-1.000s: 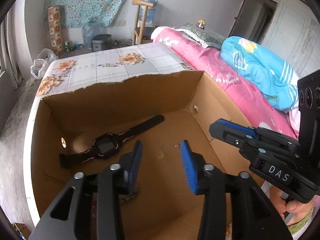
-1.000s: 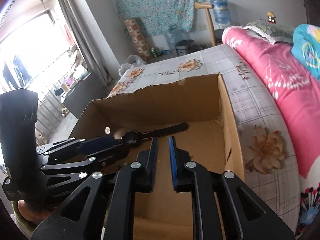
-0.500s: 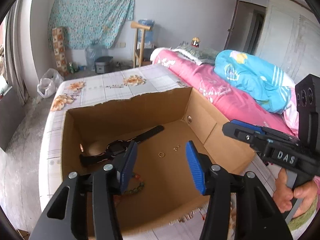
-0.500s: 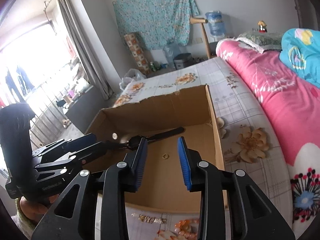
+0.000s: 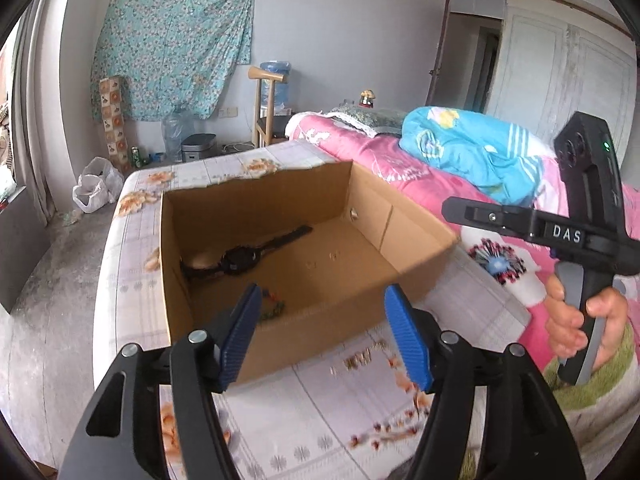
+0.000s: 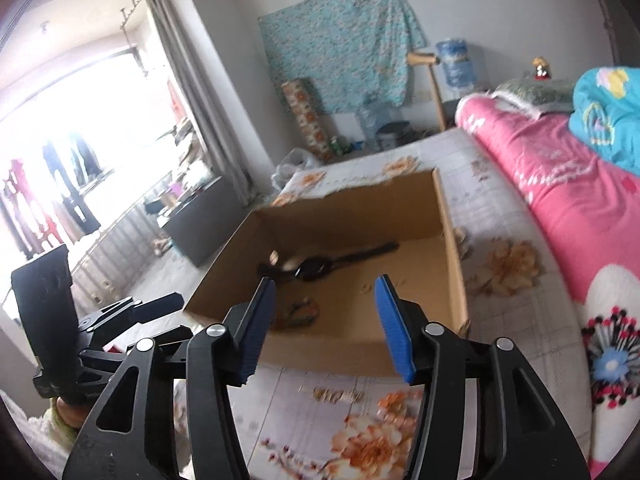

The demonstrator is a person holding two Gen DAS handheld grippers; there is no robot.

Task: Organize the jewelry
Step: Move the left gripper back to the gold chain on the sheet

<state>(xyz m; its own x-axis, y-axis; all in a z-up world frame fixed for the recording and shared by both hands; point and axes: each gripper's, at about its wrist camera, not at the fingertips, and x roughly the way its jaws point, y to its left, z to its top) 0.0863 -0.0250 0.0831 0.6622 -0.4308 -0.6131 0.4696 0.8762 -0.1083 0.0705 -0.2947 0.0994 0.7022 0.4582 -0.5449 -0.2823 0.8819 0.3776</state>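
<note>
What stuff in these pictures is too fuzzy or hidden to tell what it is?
- Tiny gold bits on the brown cardboard box floor: too small, left view.
- Beaded string: blurred, partly behind the right gripper's finger.
- Small chain on the flowered bedsheet: motion-blurred.
- Black wristwatch face: too small to read.

Both tongs (image 5: 324, 334) wider, farther from box (image 5: 416, 248)

Box (image 5: 416, 268) on bed (image 5: 304, 412); watch (image 5: 240, 258), bracelet (image 5: 274, 308) inside; chain (image 5: 360, 356) on bed before box
</note>
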